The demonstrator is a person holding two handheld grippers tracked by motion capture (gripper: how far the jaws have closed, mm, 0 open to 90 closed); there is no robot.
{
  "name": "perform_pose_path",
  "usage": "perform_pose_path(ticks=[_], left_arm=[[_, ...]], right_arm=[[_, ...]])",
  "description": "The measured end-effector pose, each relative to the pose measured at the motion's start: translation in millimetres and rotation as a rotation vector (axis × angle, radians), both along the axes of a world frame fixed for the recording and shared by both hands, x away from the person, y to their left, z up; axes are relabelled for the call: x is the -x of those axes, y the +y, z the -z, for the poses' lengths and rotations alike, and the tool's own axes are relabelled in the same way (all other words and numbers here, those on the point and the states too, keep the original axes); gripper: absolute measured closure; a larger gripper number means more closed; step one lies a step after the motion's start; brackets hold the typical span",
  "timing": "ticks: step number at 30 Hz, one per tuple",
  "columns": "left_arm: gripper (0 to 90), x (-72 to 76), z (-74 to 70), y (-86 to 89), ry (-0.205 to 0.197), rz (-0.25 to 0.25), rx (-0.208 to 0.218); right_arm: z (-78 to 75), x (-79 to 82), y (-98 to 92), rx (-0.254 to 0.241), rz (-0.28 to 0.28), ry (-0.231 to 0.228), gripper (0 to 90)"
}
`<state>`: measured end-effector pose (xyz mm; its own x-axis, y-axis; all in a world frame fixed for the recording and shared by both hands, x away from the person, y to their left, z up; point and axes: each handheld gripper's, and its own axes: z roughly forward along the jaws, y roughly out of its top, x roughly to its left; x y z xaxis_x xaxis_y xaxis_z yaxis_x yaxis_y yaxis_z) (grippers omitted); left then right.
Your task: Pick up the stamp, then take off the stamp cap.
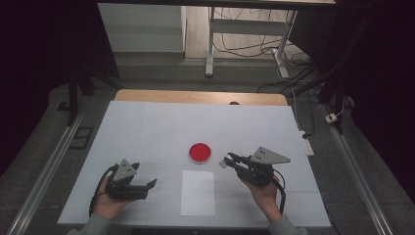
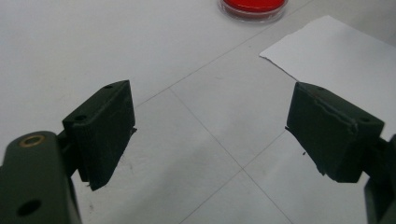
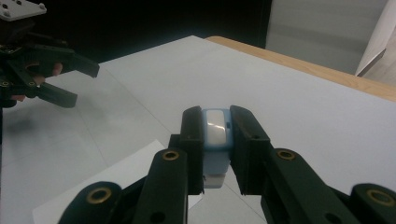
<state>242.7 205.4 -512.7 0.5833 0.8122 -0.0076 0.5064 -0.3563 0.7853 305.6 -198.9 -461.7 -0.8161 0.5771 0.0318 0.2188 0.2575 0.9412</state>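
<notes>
Table (image 1: 147,132), white-covered, wooden far edge. Upon it: red round dish (image 1: 200,152); white paper sheet (image 1: 197,192) just nearside of the dish.

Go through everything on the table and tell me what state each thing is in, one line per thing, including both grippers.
left gripper: open, nothing between its jaws, held just above the table.
right gripper: shut on the small pale blue and white block, raised off the table.
small pale blue and white block: clamped between the jaws, lifted.
red dish: flat on the table, untouched.
white sheet of paper: lying flat, unfolded.
</notes>
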Motion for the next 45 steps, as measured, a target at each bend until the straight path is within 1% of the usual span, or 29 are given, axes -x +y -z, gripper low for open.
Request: perform_pose_path(ticks=[7,15,18,21,25,30,40,45], left_arm=[[15.9,0.3,0.0,-0.4,0.0,0.002,0.0],[15.9,0.2,0.0,-1.1,-0.001,0.003,0.0],[15.9,0.2,0.1,-1.3,-0.001,0.002,-0.001],[15.9,0.4,-0.1,-1.6,-0.003,0.002,0.0],[15.9,0.4,-0.3,-1.9,-0.003,0.003,0.0],[16.1,0.7,-0.9,-1.6,-0.011,0.002,0.003],[16.2,1.8,-1.6,-3.4,-0.014,0.006,0.0],[16.1,0.8,-3.7,-6.6,-0.021,0.012,0.001]], right_arm=[[2.1,-1.4,8.3,-0.005,-0.004,0.008,75.5],[5.8,-0.1,20.9,-0.002,-0.027,0.011,75.5],[6.7,-0.3,23.4,0.001,-0.032,0.016,75.5],[7.3,-0.1,25.6,-0.006,-0.032,0.019,75.5],[8.2,0.9,29.4,-0.002,-0.038,0.017,75.5],[8.4,0.7,30.2,-0.001,-0.04,0.018,75.5],[8.0,1.2,29.9,-0.004,-0.034,0.01,75.5],[7.0,1.0,29.9,-0.006,-0.033,0.006,75.6]])
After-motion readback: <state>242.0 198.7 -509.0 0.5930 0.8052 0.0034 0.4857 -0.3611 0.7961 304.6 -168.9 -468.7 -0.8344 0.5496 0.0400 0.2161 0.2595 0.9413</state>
